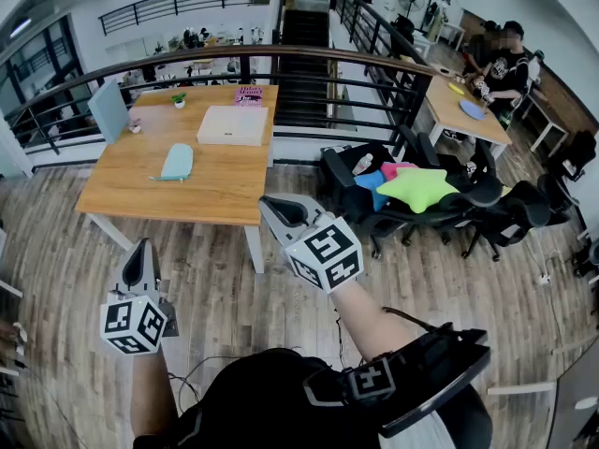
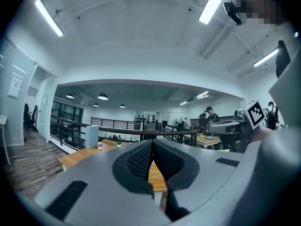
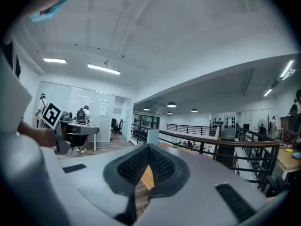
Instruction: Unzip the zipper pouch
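**A:** Location?
**B:** Open office on a mezzanine, with a plank floor (image 1: 234, 279) and a railing (image 1: 281, 56) beyond. Both grippers are held over the floor, short of the table (image 1: 215, 193).

**A:** Nearest items?
**B:** Item 1, left gripper (image 1: 139, 249): jaws pressed together, nothing between them. Item 2, right gripper (image 1: 269, 204): jaws likewise closed and empty.

**A:** Ahead of the jaws?
**B:** Item 3, zipper pouch (image 1: 176, 162): pale blue, lying flat on the table. It is beyond the left jaws' tips and off to the left of the right jaws, well apart from both. Item 4, white box (image 1: 233, 124), farther on. Item 5, pink book (image 1: 249, 94), and item 6, small plant (image 1: 179, 100), at the far edge.

**A:** Task status?
**B:** By my reading, not begun. The pouch is untouched, so the approach, bracing one end, gripping the pull and drawing it along all remain.

**A:** Entries unverified?
**B:** The zipper line and pull tab are too small to make out. In both gripper views the jaws' own bodies hide the pouch, and only a strip of table shows between them.
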Tool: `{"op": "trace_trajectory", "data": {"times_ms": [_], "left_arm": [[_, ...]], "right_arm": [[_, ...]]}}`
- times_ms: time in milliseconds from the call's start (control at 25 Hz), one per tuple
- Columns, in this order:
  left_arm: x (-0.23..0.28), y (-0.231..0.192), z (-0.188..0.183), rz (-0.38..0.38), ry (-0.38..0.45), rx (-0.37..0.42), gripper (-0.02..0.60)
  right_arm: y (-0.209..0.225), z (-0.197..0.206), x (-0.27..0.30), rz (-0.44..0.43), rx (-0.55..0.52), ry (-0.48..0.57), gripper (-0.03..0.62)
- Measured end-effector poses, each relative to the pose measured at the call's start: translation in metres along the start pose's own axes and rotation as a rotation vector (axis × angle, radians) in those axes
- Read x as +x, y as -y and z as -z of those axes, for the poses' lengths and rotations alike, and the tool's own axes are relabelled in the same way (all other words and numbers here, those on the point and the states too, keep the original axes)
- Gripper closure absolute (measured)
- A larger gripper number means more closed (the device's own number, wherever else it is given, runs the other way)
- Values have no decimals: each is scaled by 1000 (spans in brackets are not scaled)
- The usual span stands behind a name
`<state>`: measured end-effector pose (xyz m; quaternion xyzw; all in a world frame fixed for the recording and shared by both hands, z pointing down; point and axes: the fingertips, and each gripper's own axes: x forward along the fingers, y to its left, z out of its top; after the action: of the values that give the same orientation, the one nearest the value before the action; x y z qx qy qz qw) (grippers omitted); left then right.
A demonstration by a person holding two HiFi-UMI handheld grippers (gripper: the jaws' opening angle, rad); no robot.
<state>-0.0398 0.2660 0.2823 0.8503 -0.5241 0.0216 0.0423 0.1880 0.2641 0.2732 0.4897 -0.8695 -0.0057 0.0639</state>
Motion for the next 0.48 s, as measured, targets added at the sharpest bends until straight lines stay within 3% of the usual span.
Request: {"op": "trace_trajectory", "data": {"times_ms": [480], "left_arm": [[1,0,-1,4,-1,21,552]], "right_arm": [[-4,-4,1,0,4,7,586]]}}
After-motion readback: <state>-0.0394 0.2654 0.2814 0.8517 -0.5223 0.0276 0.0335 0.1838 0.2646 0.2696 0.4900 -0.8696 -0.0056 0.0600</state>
